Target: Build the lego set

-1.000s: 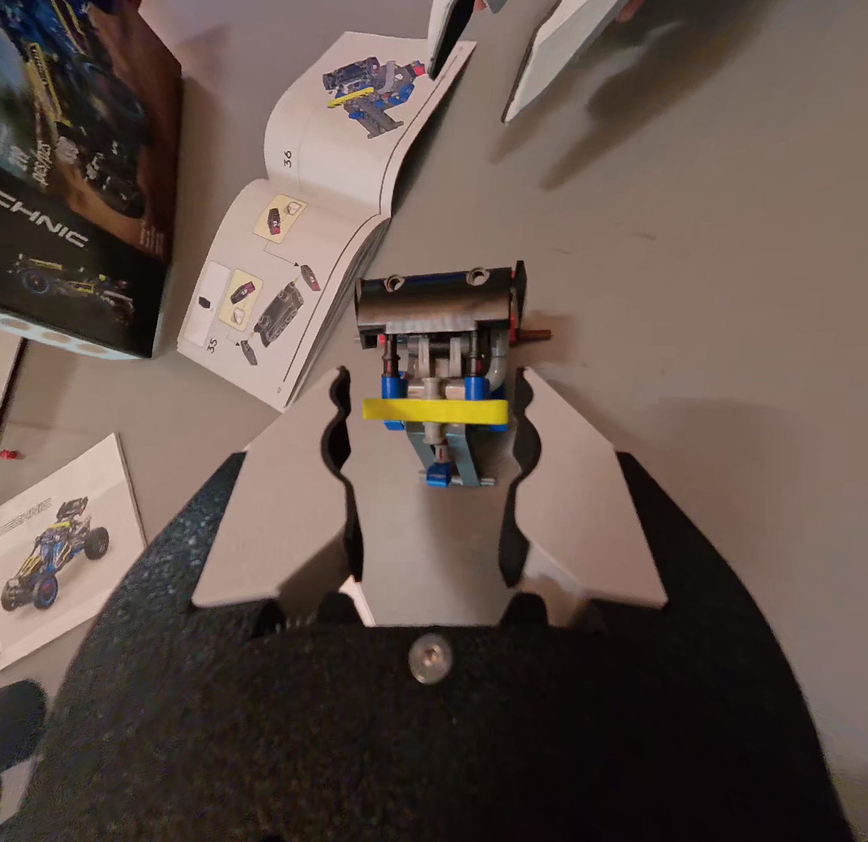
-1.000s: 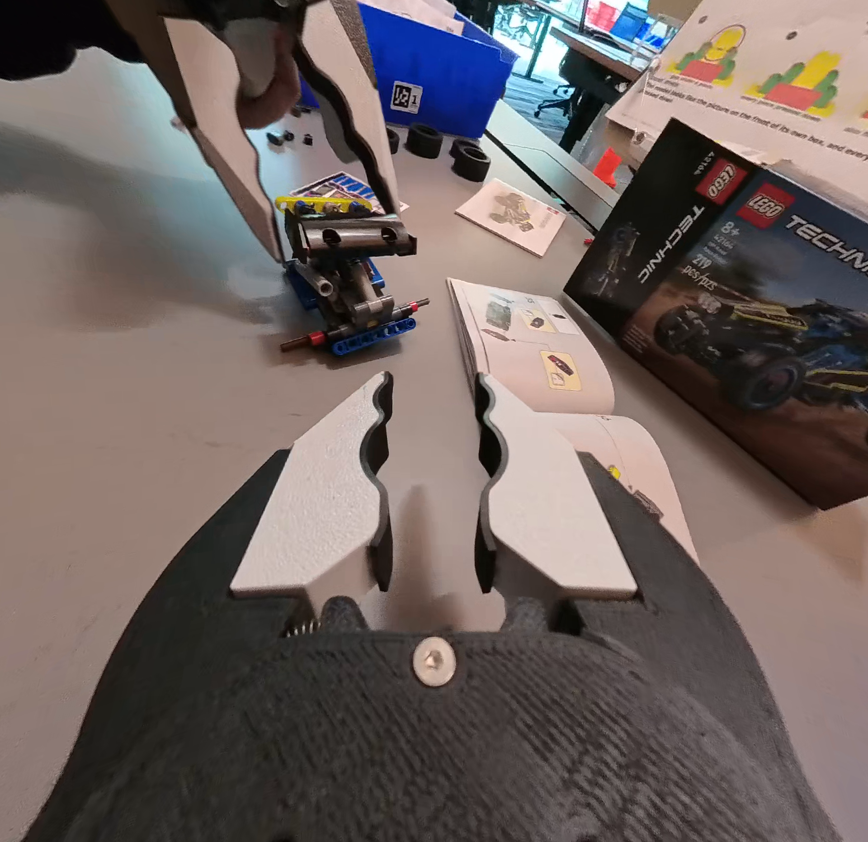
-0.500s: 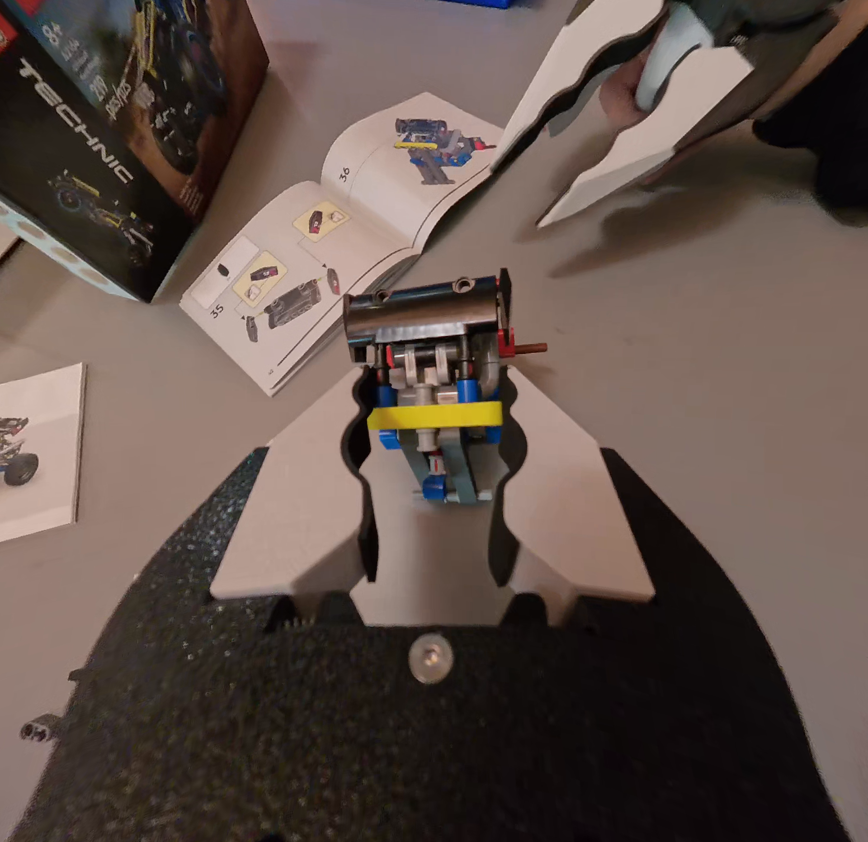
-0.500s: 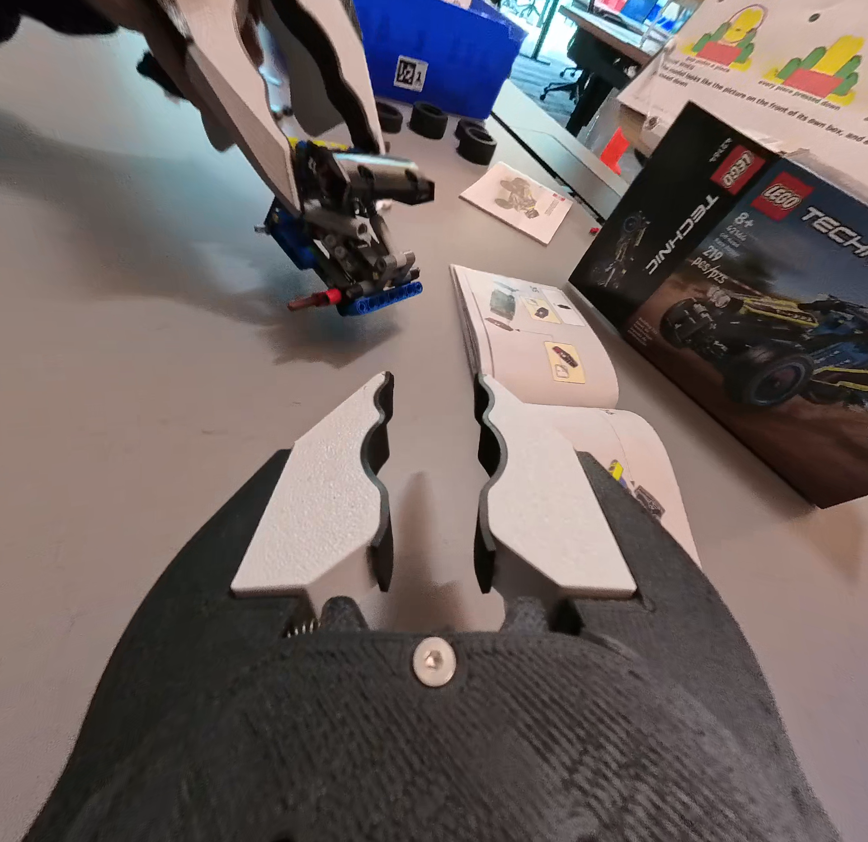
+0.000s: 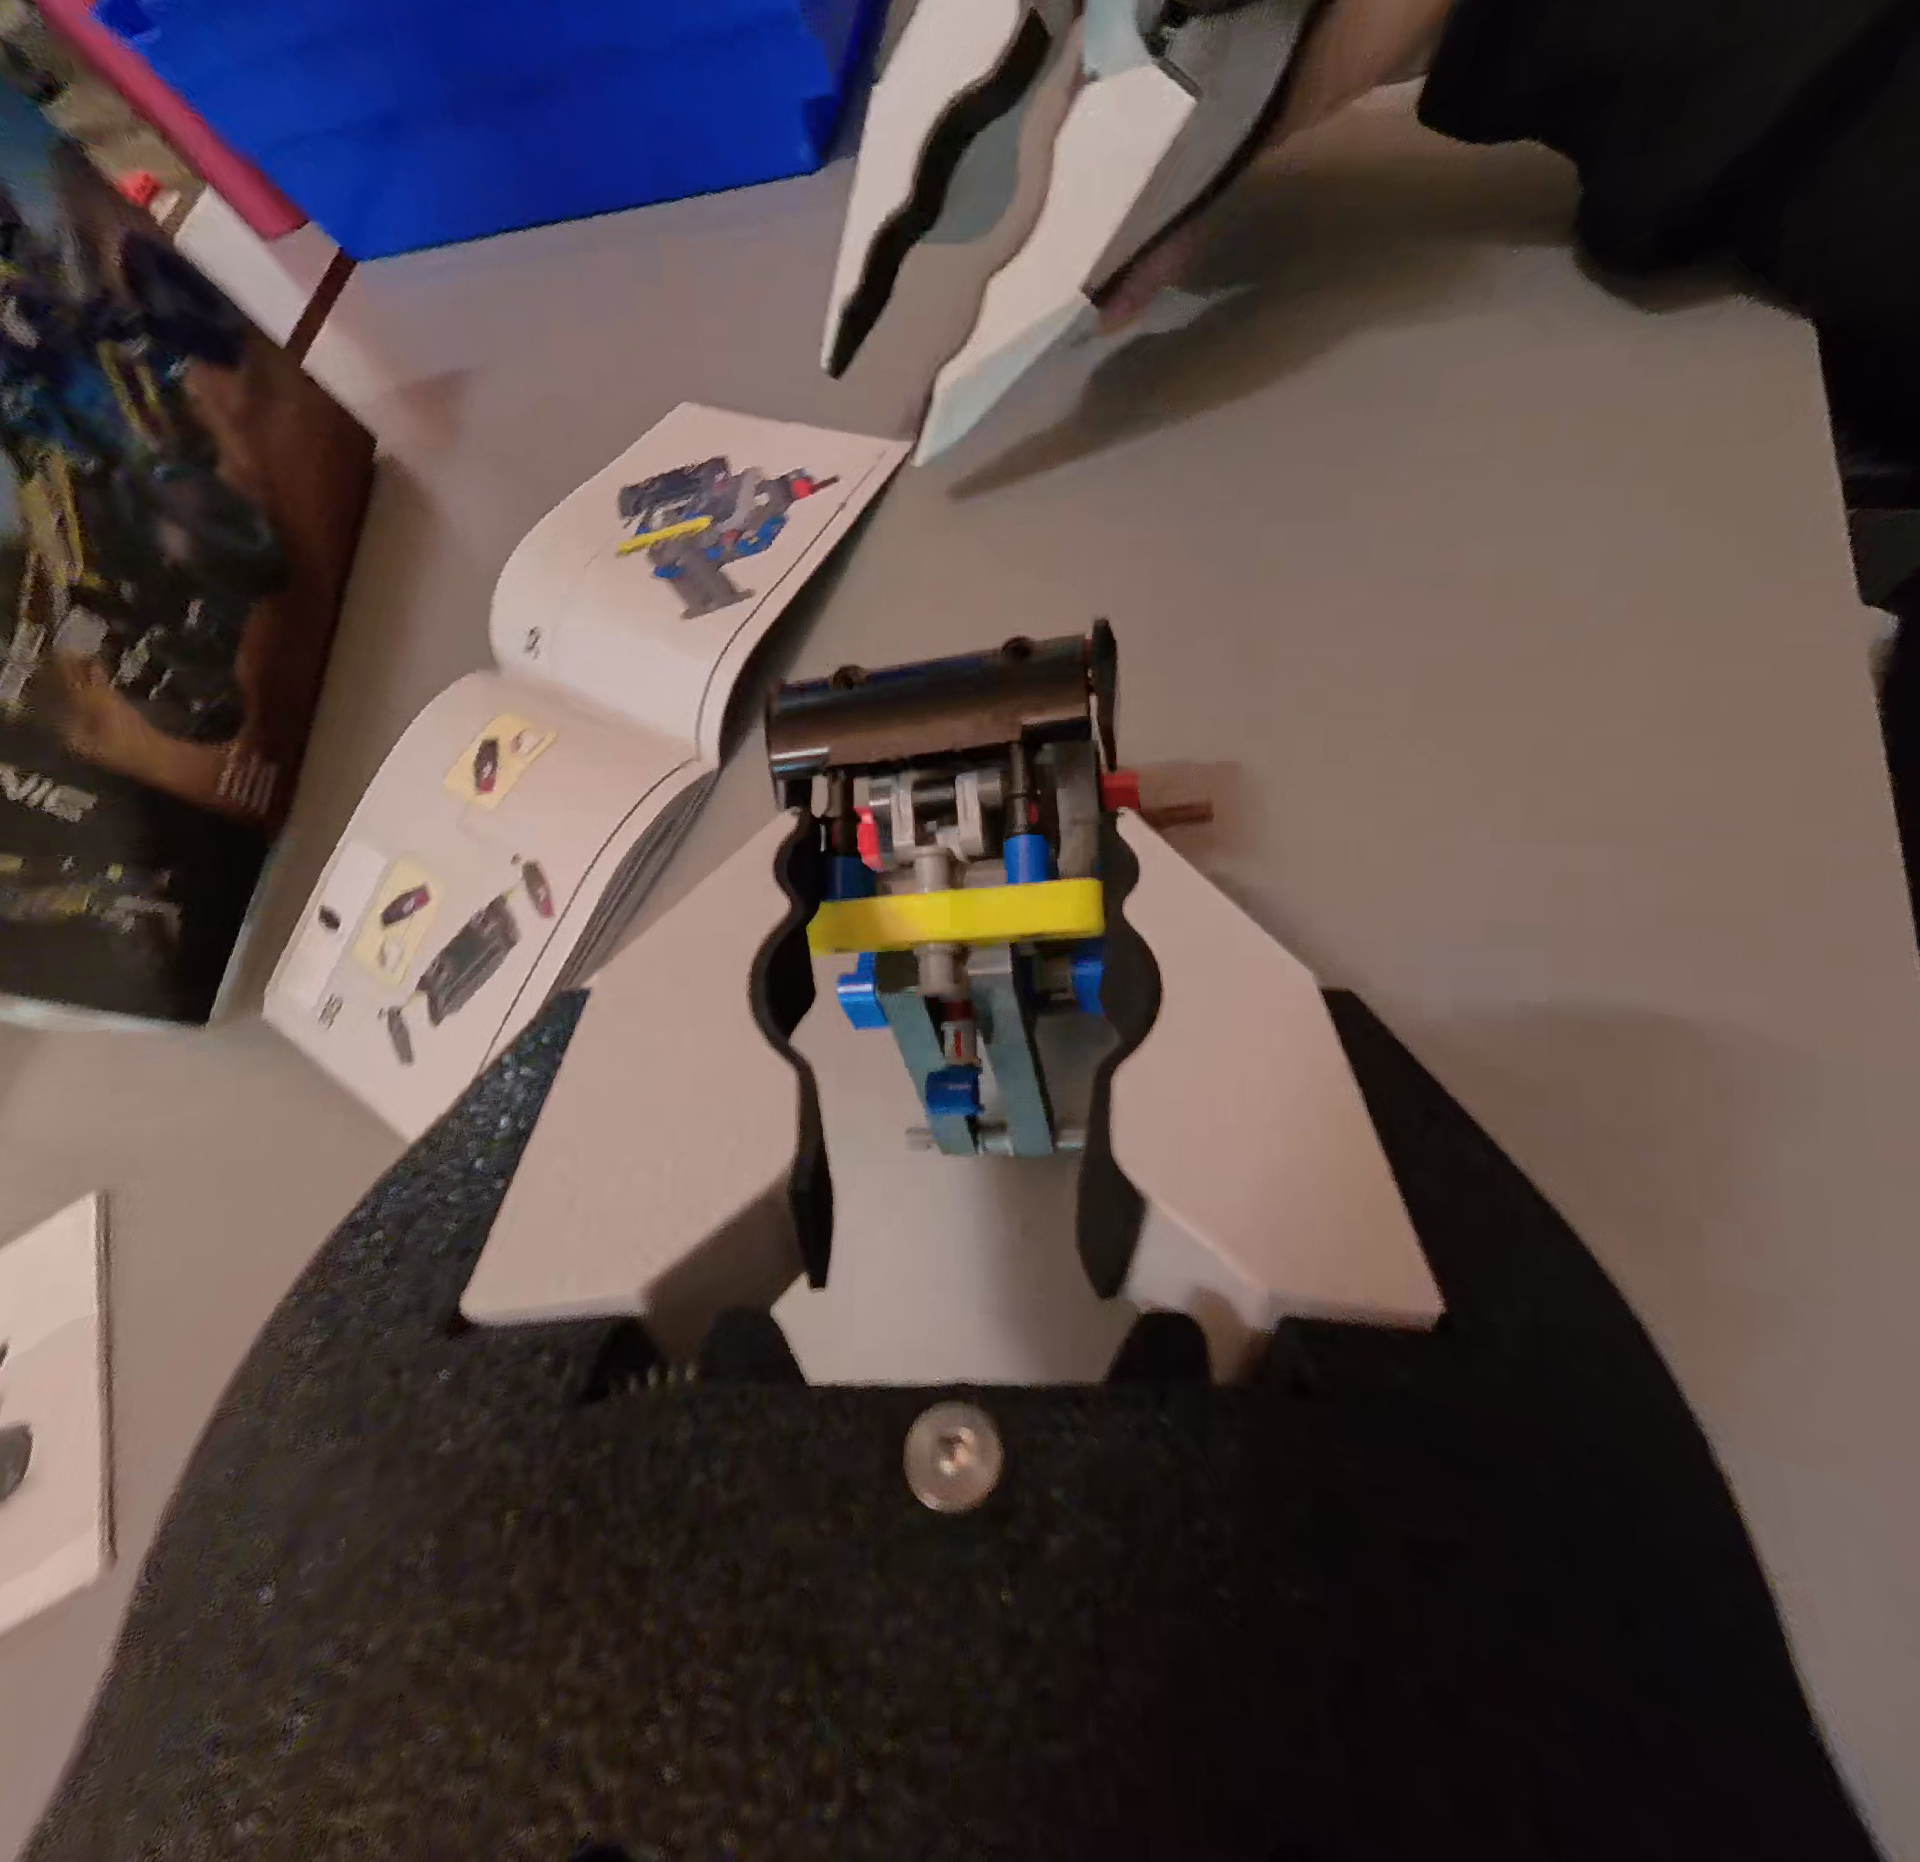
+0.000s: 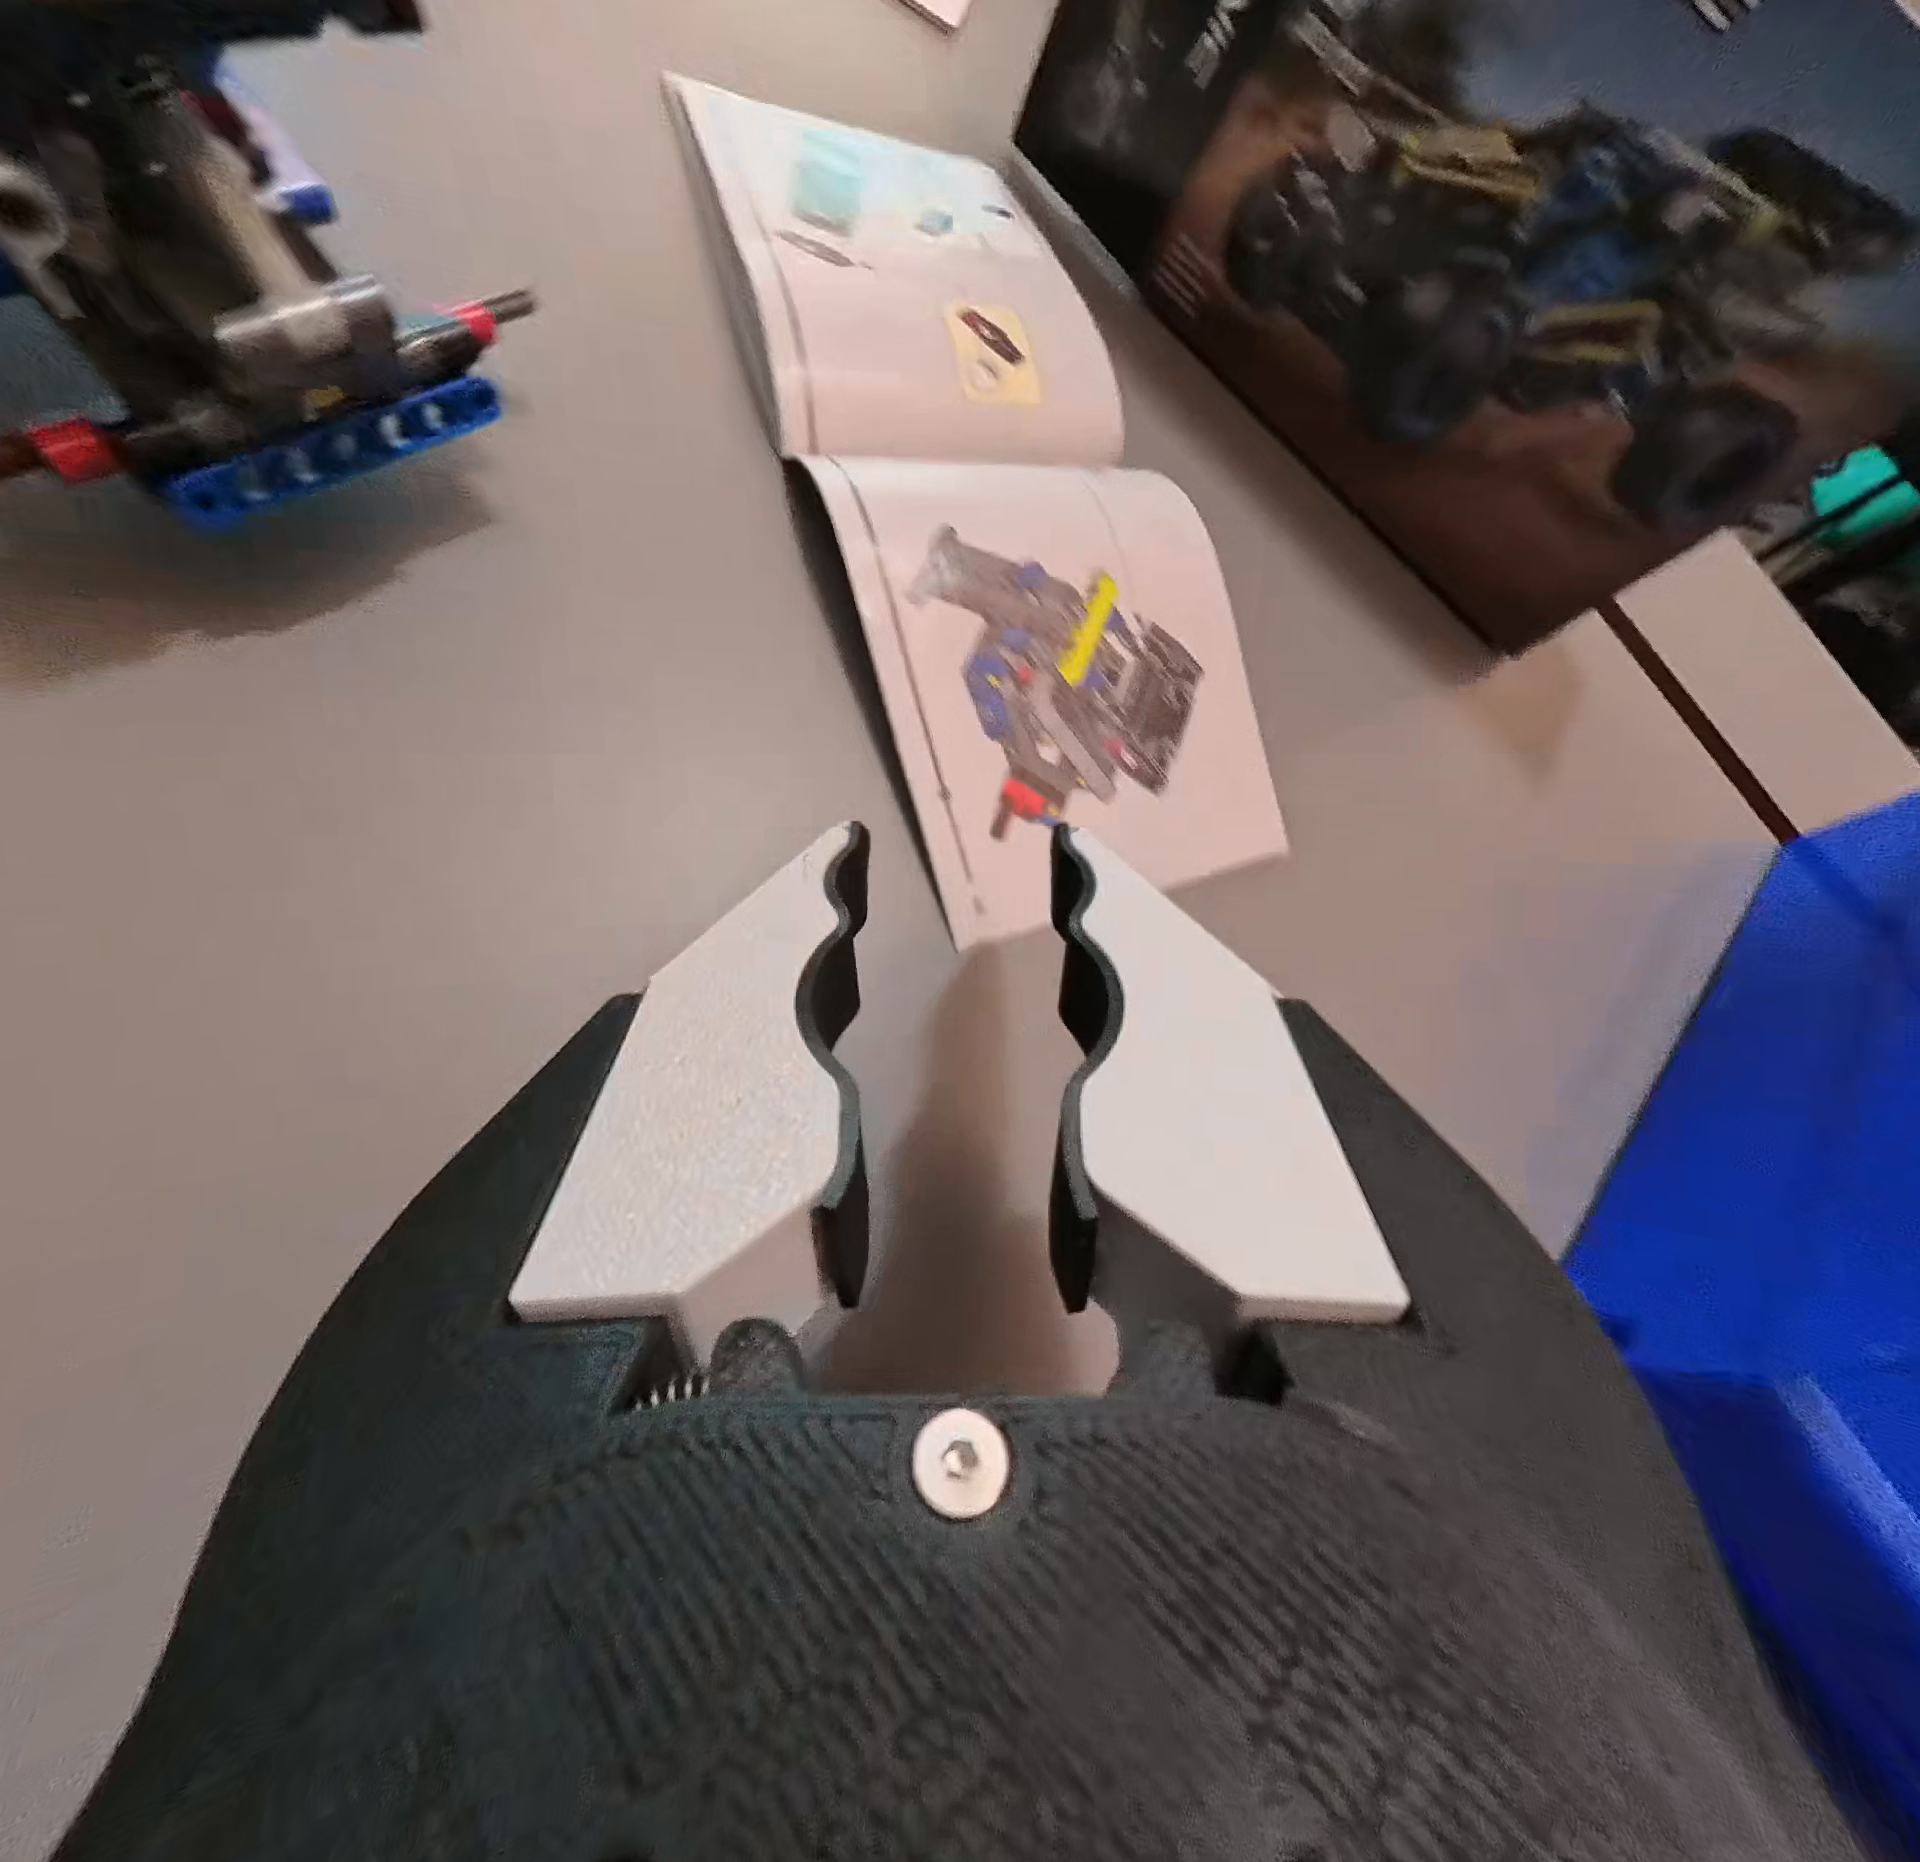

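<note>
My left gripper (image 5: 951, 856) clamps the toy brick assembly (image 5: 940, 846), pads pressed on both flanks by its yellow beam (image 5: 956, 913), held above the grey table (image 5: 1455, 669). Open instruction booklet (image 5: 582, 773) lies just beside it, printed box (image 5: 125, 617) beyond. My right gripper (image 6: 954, 846) hangs parted, bare, over the booklet's corner, blue bin (image 6: 1787, 1189) at its side.
</note>
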A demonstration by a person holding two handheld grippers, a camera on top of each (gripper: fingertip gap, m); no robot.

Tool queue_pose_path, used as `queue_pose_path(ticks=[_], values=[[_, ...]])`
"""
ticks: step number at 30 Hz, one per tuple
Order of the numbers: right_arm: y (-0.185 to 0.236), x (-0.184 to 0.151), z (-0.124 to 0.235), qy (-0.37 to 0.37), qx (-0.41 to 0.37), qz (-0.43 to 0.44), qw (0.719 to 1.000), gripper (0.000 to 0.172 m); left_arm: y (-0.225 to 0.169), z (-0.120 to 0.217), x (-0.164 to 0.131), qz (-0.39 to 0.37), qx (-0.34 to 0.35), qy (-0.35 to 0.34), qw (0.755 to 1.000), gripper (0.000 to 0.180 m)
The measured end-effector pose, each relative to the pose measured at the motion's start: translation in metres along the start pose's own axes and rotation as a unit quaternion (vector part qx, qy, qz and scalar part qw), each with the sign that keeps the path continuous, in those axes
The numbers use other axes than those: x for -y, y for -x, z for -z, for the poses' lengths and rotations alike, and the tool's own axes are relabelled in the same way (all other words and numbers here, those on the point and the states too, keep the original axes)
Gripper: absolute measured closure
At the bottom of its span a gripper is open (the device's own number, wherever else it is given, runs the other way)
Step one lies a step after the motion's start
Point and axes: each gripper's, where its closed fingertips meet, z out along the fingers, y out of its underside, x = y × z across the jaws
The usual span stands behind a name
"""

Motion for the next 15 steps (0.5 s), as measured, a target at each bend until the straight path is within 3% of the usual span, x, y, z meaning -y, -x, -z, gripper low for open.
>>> queue_pose_path(ticks=[5, 15], values=[[-0.016, -0.019, 0.009, 0.003, -0.021, -0.034, 0.999, 0.139, -0.007, -0.009, 0.017, -0.022, -0.012, -0.041, 0.999, 0.136], [-0.017, -0.029, 0.004, 0.030, -0.027, -0.024, 0.999, 0.141, -0.003, 0.006, 0.012, 0.011, -0.010, -0.051, 0.999, 0.131]])
